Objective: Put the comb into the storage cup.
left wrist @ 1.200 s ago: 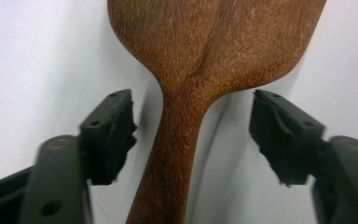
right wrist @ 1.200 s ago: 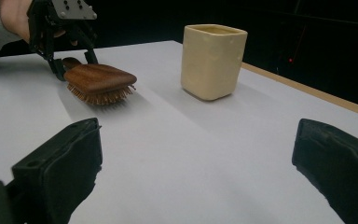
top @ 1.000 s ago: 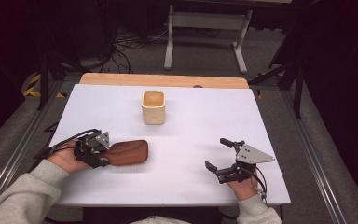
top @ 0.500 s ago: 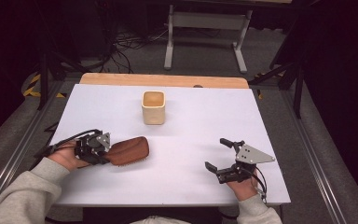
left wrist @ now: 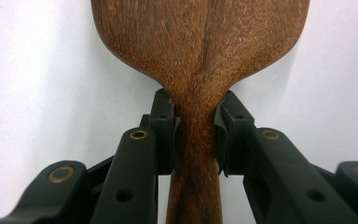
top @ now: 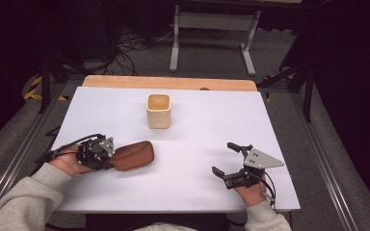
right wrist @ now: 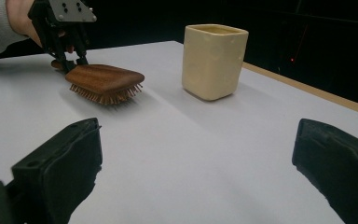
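Note:
A brown wooden hairbrush (top: 134,155) lies bristles down at the table's front left. My left gripper (top: 110,157) is shut on its handle. In the left gripper view both jaws clamp the narrow neck of the brush (left wrist: 200,42), with the left gripper (left wrist: 196,126) just behind the head. From the right gripper view the brush (right wrist: 103,77) has its bristles at the table surface, and I cannot tell whether they touch it. My right gripper (top: 223,158) stands open at the front right with nothing between its jaws, as the right gripper (right wrist: 198,142) view confirms.
A cream square cup (top: 158,110) stands upright and empty-looking at the middle back of the white table (top: 270,125); the cup (right wrist: 213,60) is well right of the brush. A wooden strip runs along the far edge. Bare table lies between the two grippers.
The left gripper has turned the brush slightly, so its head sits a little farther from the front edge. The right gripper has not moved.

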A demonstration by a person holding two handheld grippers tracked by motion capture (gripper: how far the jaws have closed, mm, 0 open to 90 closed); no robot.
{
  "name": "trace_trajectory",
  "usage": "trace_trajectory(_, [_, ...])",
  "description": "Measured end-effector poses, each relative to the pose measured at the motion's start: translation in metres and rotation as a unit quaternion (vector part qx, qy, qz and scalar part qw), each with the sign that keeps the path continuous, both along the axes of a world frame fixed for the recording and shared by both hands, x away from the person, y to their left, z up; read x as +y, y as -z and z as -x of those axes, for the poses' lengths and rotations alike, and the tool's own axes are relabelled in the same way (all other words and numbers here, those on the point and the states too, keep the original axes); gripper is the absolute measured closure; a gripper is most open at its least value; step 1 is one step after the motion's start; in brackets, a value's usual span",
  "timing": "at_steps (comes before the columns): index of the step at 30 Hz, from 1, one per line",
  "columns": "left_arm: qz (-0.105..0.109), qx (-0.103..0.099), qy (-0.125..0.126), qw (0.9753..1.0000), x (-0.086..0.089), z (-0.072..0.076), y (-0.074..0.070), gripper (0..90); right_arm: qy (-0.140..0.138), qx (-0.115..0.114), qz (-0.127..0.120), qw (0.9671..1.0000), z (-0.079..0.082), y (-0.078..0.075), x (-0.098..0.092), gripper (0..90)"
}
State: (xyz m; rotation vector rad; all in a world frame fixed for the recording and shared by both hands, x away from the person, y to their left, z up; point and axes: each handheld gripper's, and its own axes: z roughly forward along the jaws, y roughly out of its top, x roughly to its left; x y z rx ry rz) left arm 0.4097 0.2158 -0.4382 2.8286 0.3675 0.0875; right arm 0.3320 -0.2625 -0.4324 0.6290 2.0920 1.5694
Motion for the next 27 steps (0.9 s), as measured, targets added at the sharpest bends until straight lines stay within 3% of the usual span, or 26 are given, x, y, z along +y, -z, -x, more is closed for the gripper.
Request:
trace_trajectory(7, [0.021,-0.001,0.000,0.9998,0.002,0.005,-0.007,72.7,0.003,-0.001,0.001,1.0000,0.000,0.000,-0.001,2.0])
trace_trajectory(15, [0.060,-0.022,-0.005,0.9979,0.003,0.017,-0.023,72.6,0.003,0.000,0.001,1.0000,0.001,-0.001,-0.001,2.0])
trace_trajectory(24, [0.121,-0.054,-0.013,0.9911,0.003,0.031,-0.038,72.5,0.000,-0.001,0.000,1.0000,0.001,0.000,-0.001,2.0])
trace_trajectory(27, [0.152,-0.061,-0.018,0.9863,0.004,0.036,-0.042,72.5,0.001,-0.001,0.000,1.0000,0.001,-0.001,-0.001,2.0])
